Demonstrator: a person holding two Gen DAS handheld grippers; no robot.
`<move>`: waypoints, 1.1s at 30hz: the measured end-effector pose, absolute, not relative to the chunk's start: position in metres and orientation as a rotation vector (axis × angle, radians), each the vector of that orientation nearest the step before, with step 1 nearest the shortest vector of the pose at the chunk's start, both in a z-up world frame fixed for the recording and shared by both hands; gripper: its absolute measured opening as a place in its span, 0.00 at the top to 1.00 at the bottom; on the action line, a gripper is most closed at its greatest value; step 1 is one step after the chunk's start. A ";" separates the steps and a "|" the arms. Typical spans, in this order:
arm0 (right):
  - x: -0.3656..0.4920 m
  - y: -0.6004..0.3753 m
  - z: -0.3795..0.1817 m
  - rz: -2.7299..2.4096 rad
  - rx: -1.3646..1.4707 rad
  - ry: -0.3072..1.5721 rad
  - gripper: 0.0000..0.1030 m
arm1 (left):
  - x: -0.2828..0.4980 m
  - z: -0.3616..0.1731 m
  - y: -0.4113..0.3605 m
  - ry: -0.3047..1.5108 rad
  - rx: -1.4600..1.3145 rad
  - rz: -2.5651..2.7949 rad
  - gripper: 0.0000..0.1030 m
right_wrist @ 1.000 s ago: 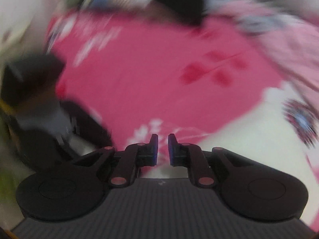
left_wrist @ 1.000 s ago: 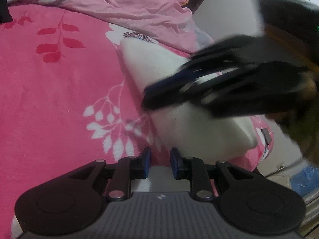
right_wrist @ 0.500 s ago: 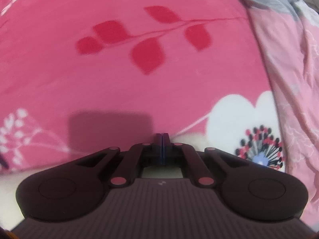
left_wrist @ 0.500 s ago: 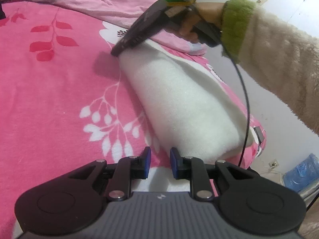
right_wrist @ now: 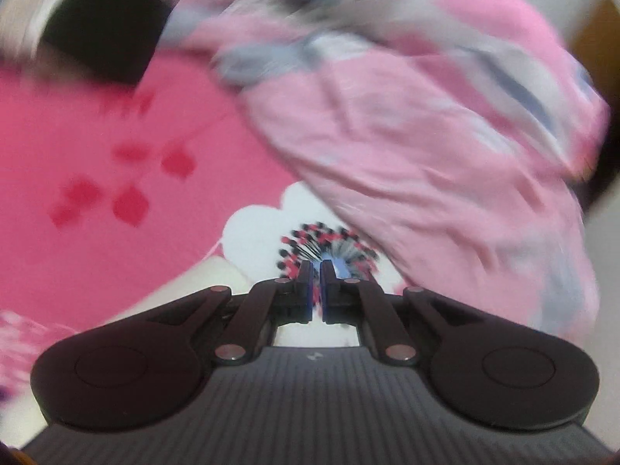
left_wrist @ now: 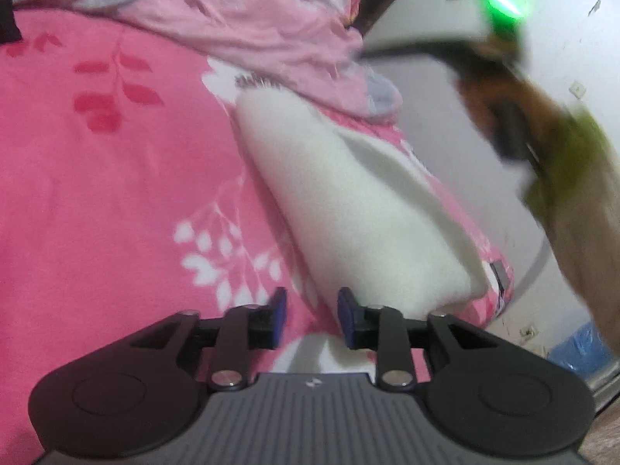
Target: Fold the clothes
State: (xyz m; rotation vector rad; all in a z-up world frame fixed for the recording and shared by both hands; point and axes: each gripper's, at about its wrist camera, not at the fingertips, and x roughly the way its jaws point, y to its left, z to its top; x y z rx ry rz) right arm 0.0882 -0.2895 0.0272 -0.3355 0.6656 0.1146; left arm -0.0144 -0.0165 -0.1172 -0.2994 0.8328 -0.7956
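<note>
A white fleece garment (left_wrist: 348, 209) lies folded into a long bundle near the right edge of the pink floral blanket (left_wrist: 97, 193). My left gripper (left_wrist: 312, 302) hovers at its near end. Its jaws are opening, with the garment's near corner low between them and neither pad pressing on it. My right gripper (left_wrist: 372, 53) is a blurred dark shape up in the air beyond the garment's far end, held by a hand in a green-cuffed cream sleeve (left_wrist: 573, 178). In the right wrist view, the right gripper (right_wrist: 314, 267) is shut with nothing in it, above the blanket's flower print (right_wrist: 329, 244).
A crumpled pale pink quilt (left_wrist: 252, 27) is heaped at the back of the bed and fills the right side of the right wrist view (right_wrist: 426, 135). A white wall (left_wrist: 445, 116) runs along the bed's right edge. A blue bag (left_wrist: 581, 348) lies on the floor below.
The right gripper left the garment's far end and swung up and to the right, its jaws closing. The left gripper stayed in place and its jaws widened.
</note>
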 end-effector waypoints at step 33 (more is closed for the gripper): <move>-0.075 -0.368 -0.094 -0.009 0.315 0.485 0.95 | 0.004 -0.062 -0.147 0.765 0.086 -0.552 0.16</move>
